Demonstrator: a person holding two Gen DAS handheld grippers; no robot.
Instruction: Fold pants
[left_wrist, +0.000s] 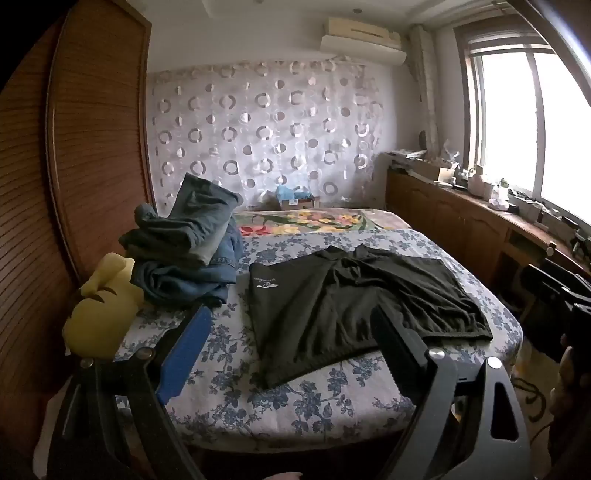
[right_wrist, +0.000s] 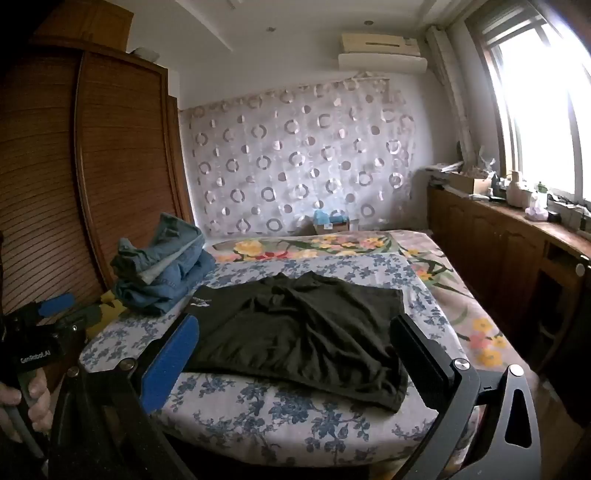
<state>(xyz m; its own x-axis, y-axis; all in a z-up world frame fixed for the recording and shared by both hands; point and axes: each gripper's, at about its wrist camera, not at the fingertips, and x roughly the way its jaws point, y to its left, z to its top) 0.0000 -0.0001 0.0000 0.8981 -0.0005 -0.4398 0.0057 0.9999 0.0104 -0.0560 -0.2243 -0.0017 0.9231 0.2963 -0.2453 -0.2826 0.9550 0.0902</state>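
Note:
A black pair of pants (left_wrist: 351, 306) (right_wrist: 314, 314) lies spread and wrinkled on the flower-print bed (left_wrist: 295, 406) (right_wrist: 258, 410), with a small white logo at its left corner. My left gripper (left_wrist: 291, 321) hovers before the near edge of the garment, open, with nothing between its blue and black fingers. My right gripper (right_wrist: 295, 325) is likewise open and empty, held short of the pants' near hem. In the right wrist view the left gripper (right_wrist: 48, 306) shows at the far left, with a hand (right_wrist: 22, 398) on its handle.
A pile of folded blue jeans (left_wrist: 188, 251) (right_wrist: 162, 269) sits at the bed's left side beside a yellow plush toy (left_wrist: 99, 314). A wooden wardrobe (left_wrist: 92, 147) stands on the left and a cluttered low cabinet (left_wrist: 461, 221) runs under the window on the right.

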